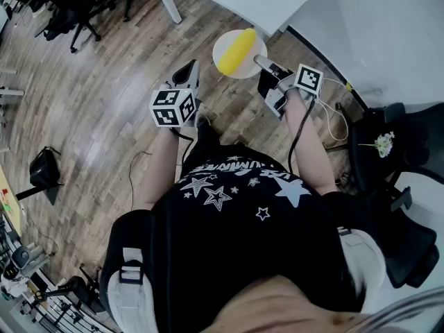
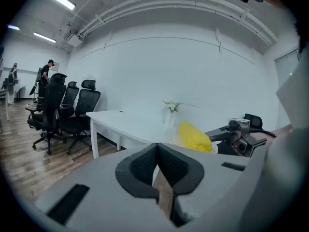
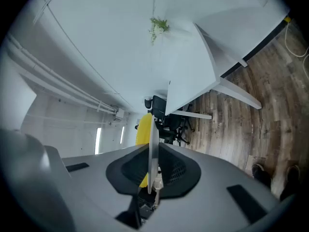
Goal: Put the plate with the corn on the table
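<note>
A white plate [image 1: 222, 41] carrying a yellow corn cob [image 1: 236, 50] hangs in the air over the wooden floor, just short of the white table [image 1: 347, 12]. My right gripper [image 1: 264, 63] is shut on the plate's right rim. In the right gripper view the plate [image 3: 153, 129] stands edge-on between the pads, with the corn [image 3: 143, 125] to its left. My left gripper [image 1: 186, 71] hovers to the left of the plate, shut and holding nothing. The left gripper view shows its pads [image 2: 145, 166] meeting, and past them the corn [image 2: 194, 137] and the table [image 2: 130, 120].
Black office chairs [image 1: 76, 12] stand at the far left, and another chair [image 1: 409, 220] is close on my right. A sprig of flowers [image 2: 171, 105] stands on the table. A black bag [image 1: 43, 168] lies on the floor to the left. Cables trail by my feet.
</note>
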